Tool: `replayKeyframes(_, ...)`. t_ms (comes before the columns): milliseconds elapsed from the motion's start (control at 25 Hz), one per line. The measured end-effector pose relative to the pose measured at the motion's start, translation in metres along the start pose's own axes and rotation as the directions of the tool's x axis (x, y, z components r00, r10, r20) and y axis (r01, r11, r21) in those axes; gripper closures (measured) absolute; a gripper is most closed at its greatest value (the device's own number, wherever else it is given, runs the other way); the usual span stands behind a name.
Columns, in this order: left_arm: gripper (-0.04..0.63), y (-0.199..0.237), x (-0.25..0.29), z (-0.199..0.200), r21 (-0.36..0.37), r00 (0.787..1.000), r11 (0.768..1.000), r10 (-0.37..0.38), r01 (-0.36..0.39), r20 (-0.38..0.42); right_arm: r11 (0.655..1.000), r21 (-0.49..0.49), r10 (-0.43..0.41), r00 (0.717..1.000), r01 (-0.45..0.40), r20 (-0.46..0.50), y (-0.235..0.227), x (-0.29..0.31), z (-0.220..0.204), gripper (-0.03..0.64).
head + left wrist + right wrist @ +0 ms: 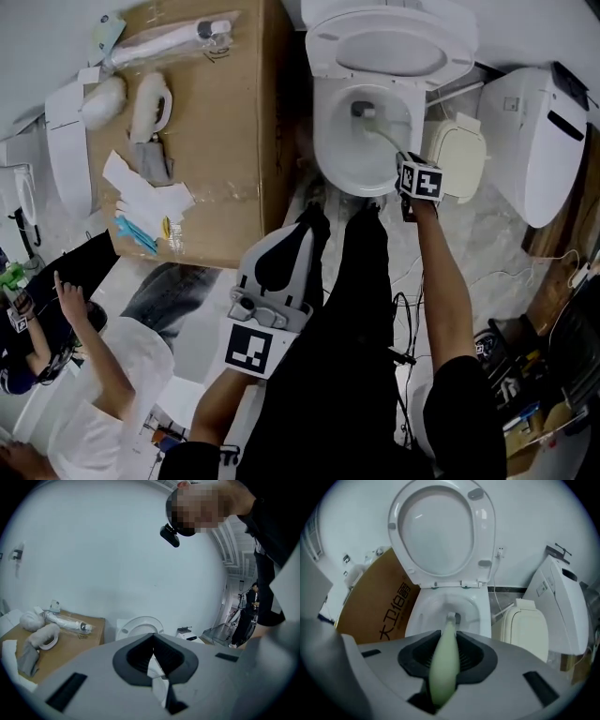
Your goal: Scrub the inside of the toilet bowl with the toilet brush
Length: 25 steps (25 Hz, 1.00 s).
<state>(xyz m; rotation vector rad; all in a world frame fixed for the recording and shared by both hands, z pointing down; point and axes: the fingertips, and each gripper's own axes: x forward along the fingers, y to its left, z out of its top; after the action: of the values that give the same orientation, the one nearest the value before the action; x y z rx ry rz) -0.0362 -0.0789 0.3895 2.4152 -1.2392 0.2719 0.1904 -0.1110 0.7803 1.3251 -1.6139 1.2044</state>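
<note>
The white toilet bowl (328, 141) stands open with its lid (389, 42) raised. My right gripper (405, 173) hovers over the bowl's right rim, shut on the pale green handle of the toilet brush (384, 139). The brush head (361, 111) sits deep in the bowl near the drain. In the right gripper view the handle (443, 667) runs out between the jaws of the right gripper (444, 656) to the brush head (451, 617) inside the bowl (422, 616). My left gripper (314, 217) is held back by my legs, shut and holding nothing; the left gripper view shows its pads (136, 656) together.
A large cardboard box (244, 141) with wrapped parts and papers stands close on the toilet's left. A cream lidded unit (455, 155) and another white toilet (539, 141) stand to the right. Someone in white (84, 403) crouches at the lower left. Cables lie on the floor.
</note>
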Motion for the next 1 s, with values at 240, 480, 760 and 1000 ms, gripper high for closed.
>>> replayKeyframes(240, 0.588, 0.024, -0.002, -0.016, -0.007, 1.000, 1.000, -0.002, 0.001, -0.026, 0.966, 0.255, -0.049, 0.997, 0.033, 0.056, 0.011, 0.039, 0.013, 0.503)
replayKeyframes(480, 0.588, 0.040, -0.008, -0.022, -0.023, 1.000, 1.000, 0.019, -0.019, -0.024, 0.946, 0.324, -0.044, 0.996, 0.017, 0.077, 0.041, 0.069, 0.016, 0.503)
replayKeyframes(760, 0.588, 0.050, -0.012, -0.020, -0.036, 0.999, 0.999, 0.037, -0.037, -0.008, 0.991, 0.129, 0.036, 0.999, -0.040, 0.033, 0.078, 0.067, 0.013, 0.503)
replayKeyframes(1000, 0.588, 0.039, -0.007, -0.017, -0.040, 0.999, 0.999, 0.034, -0.033, 0.009, 0.995, -0.070, 0.062, 0.995, -0.068, -0.081, 0.076, 0.057, -0.015, 0.503)
